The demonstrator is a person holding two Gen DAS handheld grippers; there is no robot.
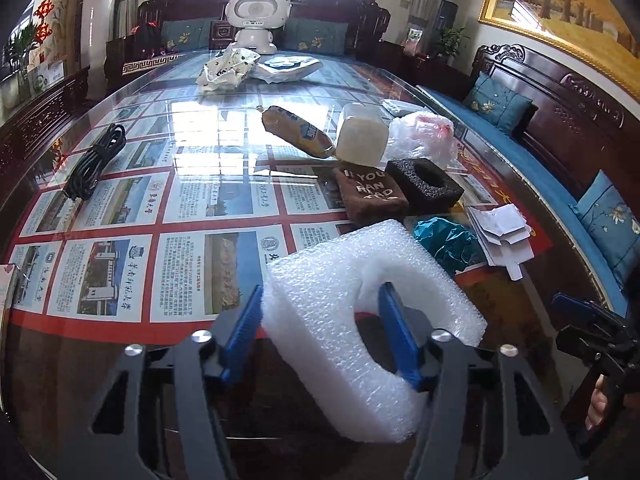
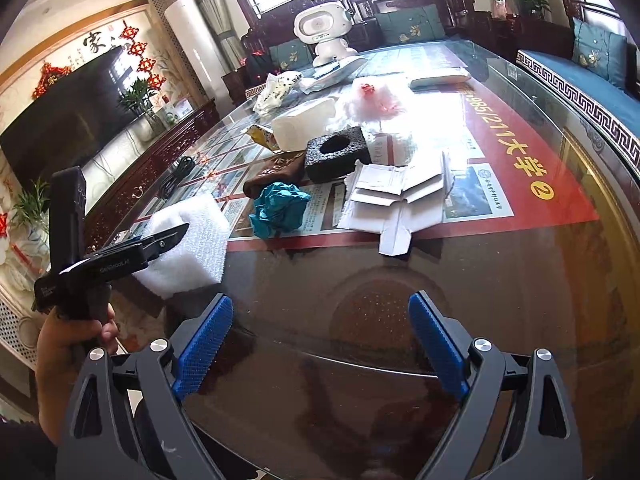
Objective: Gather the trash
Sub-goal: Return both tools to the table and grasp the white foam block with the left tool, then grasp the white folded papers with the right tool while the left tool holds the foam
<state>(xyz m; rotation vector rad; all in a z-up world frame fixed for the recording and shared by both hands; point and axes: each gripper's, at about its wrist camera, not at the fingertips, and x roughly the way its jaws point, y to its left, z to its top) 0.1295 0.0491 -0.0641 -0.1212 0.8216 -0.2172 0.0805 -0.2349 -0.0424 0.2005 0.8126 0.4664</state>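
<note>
From the left wrist view, the left gripper (image 1: 320,336) is clamped on a white foam block (image 1: 340,320) at the near end of the glass table (image 1: 120,368). One blue pad presses the block's outer side, the other sits inside its cut-out hole. The foam is bubbly and pale, thick, with rounded corners, tilted toward the camera. Behind it lie a brown pouch (image 1: 370,194), a black foam piece (image 1: 424,184), crumpled teal paper (image 1: 448,242) and a flattened white carton (image 1: 500,236).

From the right wrist view, the right gripper (image 2: 320,348) hangs over bare dark glass, fingers well apart with nothing between them. The foam block shows at the left, partly behind the other tool.
</note>
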